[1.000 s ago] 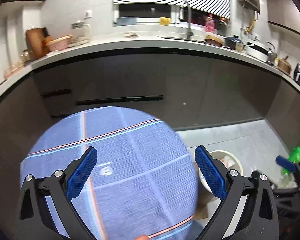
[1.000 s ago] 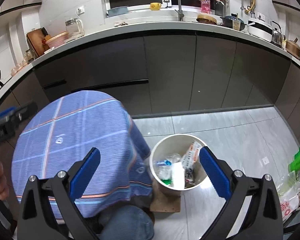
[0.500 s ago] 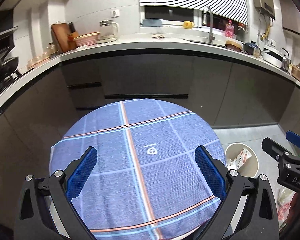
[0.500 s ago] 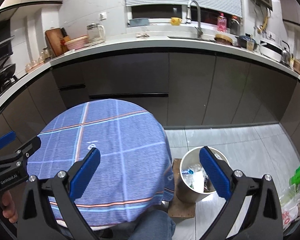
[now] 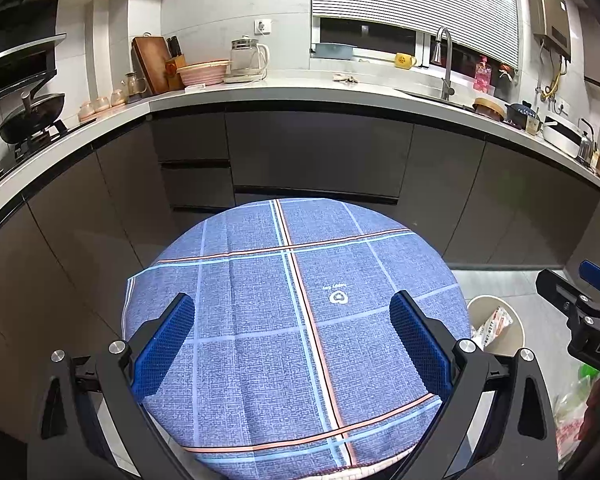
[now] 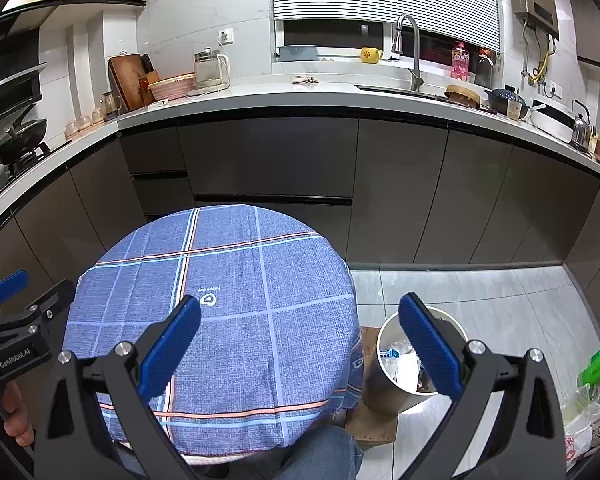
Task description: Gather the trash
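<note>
The left hand-held gripper point(image 5: 292, 344) fills the lower part of its own view, its blue-padded fingers point(image 5: 162, 350) spread wide with nothing between them. The right hand-held gripper point(image 6: 300, 352) is likewise wide apart and empty. A bare hand point(image 6: 16, 416) grips the left handle at the lower left of the right view.

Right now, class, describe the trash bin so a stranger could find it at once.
Start at the round table with the blue plaid cloth, in front of the dark kitchen cabinets. On the grey tiled floor just right of it stands the trash bin, a pale open-topped cylinder on a brown mat. It alone holds wrappers and crumpled plastic.
</note>
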Action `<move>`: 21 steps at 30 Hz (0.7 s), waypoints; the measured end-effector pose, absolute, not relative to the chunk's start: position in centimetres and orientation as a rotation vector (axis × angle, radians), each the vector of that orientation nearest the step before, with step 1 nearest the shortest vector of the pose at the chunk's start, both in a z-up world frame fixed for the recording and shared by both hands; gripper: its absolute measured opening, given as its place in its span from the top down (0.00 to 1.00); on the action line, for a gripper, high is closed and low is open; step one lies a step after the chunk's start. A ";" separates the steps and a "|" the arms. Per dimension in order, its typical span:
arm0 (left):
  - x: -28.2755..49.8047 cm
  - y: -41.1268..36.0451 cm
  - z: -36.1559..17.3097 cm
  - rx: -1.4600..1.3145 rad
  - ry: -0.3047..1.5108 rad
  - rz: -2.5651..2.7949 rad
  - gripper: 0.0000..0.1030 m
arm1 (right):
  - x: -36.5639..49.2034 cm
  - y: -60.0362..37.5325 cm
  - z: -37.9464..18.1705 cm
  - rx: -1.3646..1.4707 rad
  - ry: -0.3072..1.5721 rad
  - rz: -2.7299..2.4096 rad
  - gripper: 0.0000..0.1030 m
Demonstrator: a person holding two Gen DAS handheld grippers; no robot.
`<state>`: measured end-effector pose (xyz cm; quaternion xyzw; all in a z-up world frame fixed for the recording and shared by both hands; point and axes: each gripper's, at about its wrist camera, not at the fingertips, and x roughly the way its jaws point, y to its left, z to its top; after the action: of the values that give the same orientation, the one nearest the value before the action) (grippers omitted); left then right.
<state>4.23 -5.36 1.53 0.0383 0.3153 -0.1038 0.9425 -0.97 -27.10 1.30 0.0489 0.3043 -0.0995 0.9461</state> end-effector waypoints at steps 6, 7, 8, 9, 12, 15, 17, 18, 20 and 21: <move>4.4 -5.5 1.5 0.079 0.649 -0.220 0.08 | -1.0 -27.0 1.4 0.099 0.619 -0.202 0.03; 4.4 -5.5 1.5 0.078 0.650 -0.220 0.08 | -1.0 -27.0 1.4 0.099 0.620 -0.201 0.03; 4.4 -5.6 1.4 0.078 0.651 -0.219 0.08 | -1.0 -27.0 1.4 0.100 0.619 -0.201 0.03; 4.4 -5.5 1.4 0.076 0.652 -0.217 0.08 | -1.0 -27.0 1.4 0.100 0.619 -0.201 0.03; 4.4 -5.4 1.5 0.069 0.653 -0.213 0.08 | -1.0 -27.0 1.3 0.100 0.618 -0.201 0.03; 4.5 -5.4 1.5 0.069 0.653 -0.211 0.08 | -0.9 -27.0 1.3 0.102 0.619 -0.199 0.03; 4.5 -5.4 1.5 0.067 0.654 -0.216 0.08 | -0.8 -27.0 1.2 0.103 0.620 -0.198 0.03; 4.5 -5.4 1.5 0.065 0.655 -0.219 0.08 | -0.9 -27.0 1.3 0.102 0.620 -0.198 0.03; 4.5 -5.5 1.4 0.064 0.655 -0.225 0.08 | -0.9 -27.0 1.3 0.103 0.619 -0.199 0.03; 4.5 -5.5 1.4 0.066 0.654 -0.225 0.08 | -0.9 -27.0 1.3 0.103 0.619 -0.198 0.03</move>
<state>4.47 -5.51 1.35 0.0321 0.3206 -0.1101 0.9402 -0.89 -27.03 1.27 0.0505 0.3038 -0.0975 0.9464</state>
